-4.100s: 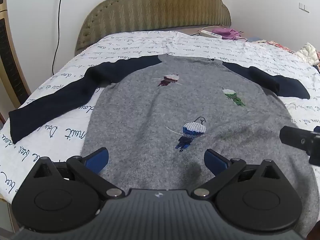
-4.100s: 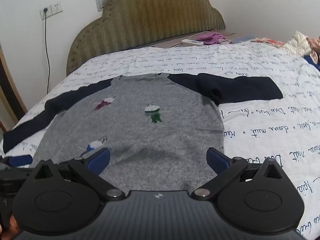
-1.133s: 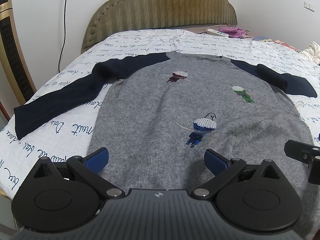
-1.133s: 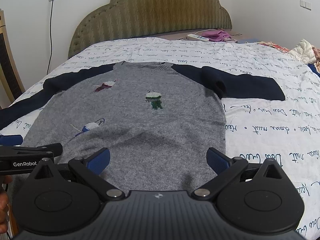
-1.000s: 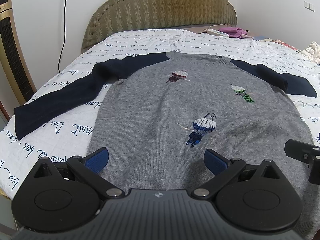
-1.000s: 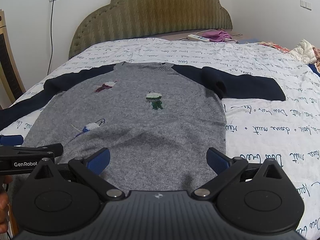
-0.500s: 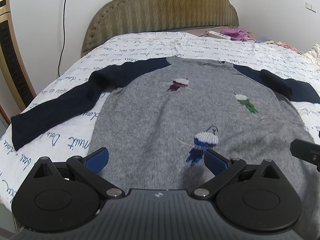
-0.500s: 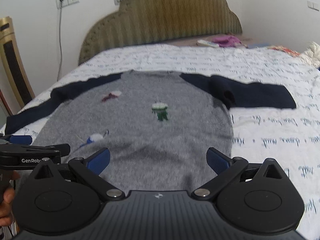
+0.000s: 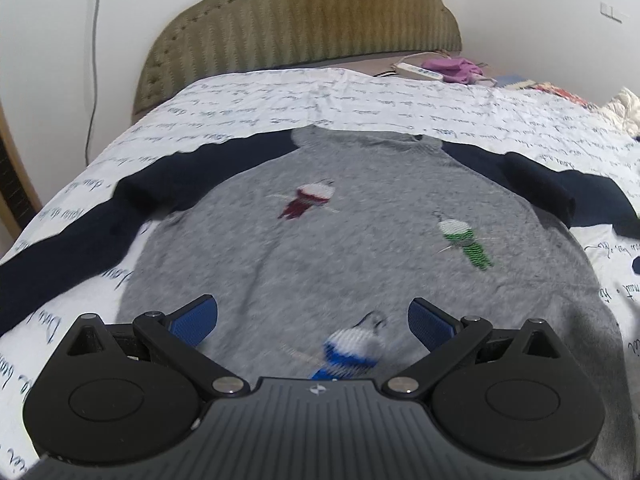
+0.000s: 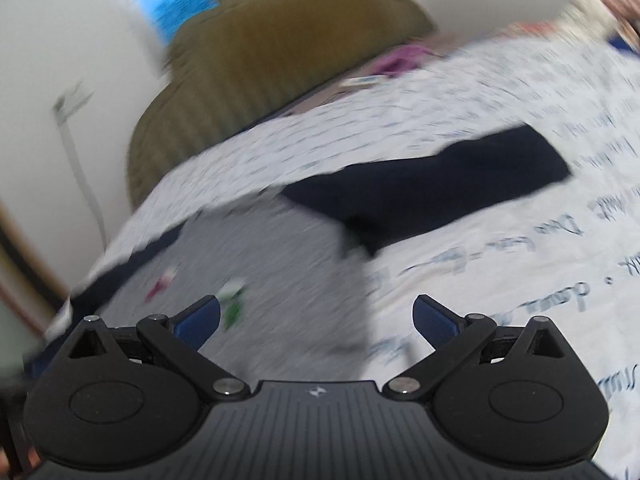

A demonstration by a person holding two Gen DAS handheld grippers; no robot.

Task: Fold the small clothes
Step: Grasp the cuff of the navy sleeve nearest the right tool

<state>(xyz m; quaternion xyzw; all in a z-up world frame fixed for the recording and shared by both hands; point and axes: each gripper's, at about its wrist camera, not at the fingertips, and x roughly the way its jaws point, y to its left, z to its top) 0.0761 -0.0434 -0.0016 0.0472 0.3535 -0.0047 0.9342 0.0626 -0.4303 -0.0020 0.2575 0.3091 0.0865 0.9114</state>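
Observation:
A grey child's sweater (image 9: 360, 240) with navy sleeves and three small embroidered figures lies flat, face up, on the bed. Its left sleeve (image 9: 100, 216) stretches out to the left; its right sleeve (image 9: 560, 196) lies to the right. My left gripper (image 9: 312, 320) is open and empty, low over the sweater's lower body. My right gripper (image 10: 316, 320) is open and empty, over the sweater's right side edge (image 10: 352, 300), with the navy right sleeve (image 10: 440, 196) ahead of it. The right wrist view is tilted and blurred by motion.
The bed has a white cover (image 9: 320, 96) with blue script and an olive padded headboard (image 9: 304, 20). A power strip (image 9: 418, 71) and purple cloth (image 9: 456, 68) lie near the headboard. More clothes (image 9: 624, 104) are piled at the far right. A cable (image 9: 94, 40) hangs down the wall.
Both grippers have moved forward over the sweater. The right gripper has swung right and tilted toward the right sleeve; its view is now blurred. Both stay open.

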